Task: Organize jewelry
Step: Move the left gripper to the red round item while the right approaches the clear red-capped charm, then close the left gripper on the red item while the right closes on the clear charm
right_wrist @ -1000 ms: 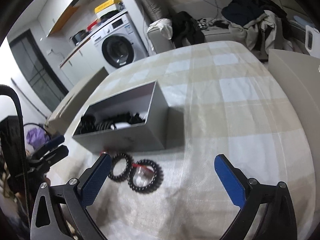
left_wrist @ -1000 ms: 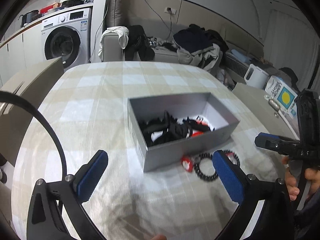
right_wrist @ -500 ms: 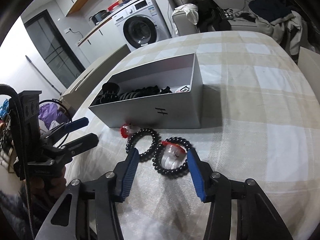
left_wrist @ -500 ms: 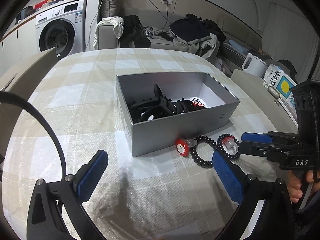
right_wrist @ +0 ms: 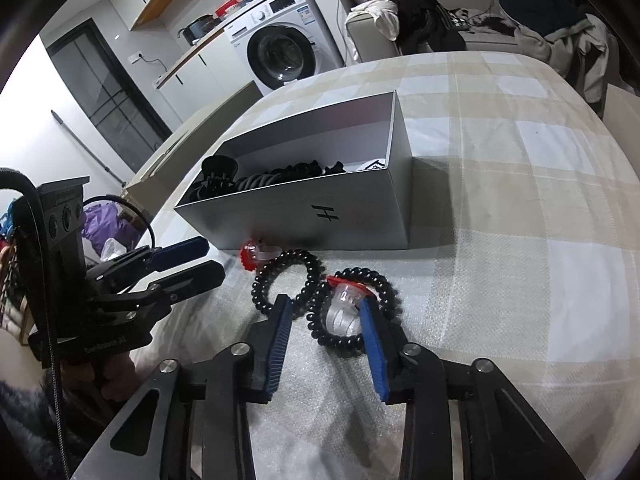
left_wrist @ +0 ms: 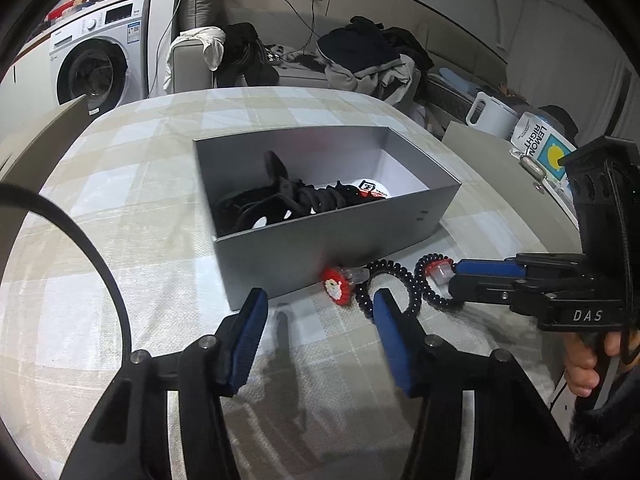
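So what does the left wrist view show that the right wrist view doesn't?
Only the left wrist view shows the white floor inside the grey box, the white jug and the left gripper open short of the Santa charm. Only the right wrist view shows the right gripper open around the nearer black coil hair tie and the box's H mark. Both show the box, both ties and the washing machine.

Two black beaded bracelets, one grey box, one washing machine.
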`<state>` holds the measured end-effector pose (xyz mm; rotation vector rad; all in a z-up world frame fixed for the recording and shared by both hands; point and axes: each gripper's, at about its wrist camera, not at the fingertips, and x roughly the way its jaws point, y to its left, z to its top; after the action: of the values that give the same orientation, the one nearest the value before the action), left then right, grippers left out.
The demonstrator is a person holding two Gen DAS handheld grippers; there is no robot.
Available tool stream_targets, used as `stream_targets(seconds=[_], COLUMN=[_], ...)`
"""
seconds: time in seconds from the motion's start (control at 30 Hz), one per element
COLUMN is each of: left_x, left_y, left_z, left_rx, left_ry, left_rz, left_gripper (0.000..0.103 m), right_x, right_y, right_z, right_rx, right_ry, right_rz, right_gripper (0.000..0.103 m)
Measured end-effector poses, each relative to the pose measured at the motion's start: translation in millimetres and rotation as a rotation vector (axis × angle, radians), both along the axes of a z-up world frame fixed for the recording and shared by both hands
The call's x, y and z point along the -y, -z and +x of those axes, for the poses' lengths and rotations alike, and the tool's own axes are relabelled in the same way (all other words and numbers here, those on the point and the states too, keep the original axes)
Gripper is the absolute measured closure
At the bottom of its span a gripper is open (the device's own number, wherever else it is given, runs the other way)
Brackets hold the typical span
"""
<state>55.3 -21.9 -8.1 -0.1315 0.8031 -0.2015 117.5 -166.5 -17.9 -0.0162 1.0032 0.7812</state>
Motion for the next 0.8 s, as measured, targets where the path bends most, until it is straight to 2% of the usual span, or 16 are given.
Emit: stream_targets(seconds=[0.3, 0.47, 0.8], left_x=[4.3, 5.5, 1.0], left_y=[3.4, 4.6, 3.4], left_z=[12.5, 13.3, 14.9], left_rx=[-0.015, -0.019, -0.02], left_ry=[0.003, 0.008, 0.005], left_rz=[0.011, 0.016, 0.02], left_gripper=[0.056, 0.056, 0.056], right_x=[-6.1, -5.4, 9.0], right_y=[0.5, 1.1, -7.6], right_z=[-0.9, -1.9, -3.6], right_rx=[0.04, 0.063, 0.058], right_ry=[0.015, 0.015, 0.016], right_rz=[-0.07, -0.092, 0.013], right_gripper=[0.079, 0.088, 0.089])
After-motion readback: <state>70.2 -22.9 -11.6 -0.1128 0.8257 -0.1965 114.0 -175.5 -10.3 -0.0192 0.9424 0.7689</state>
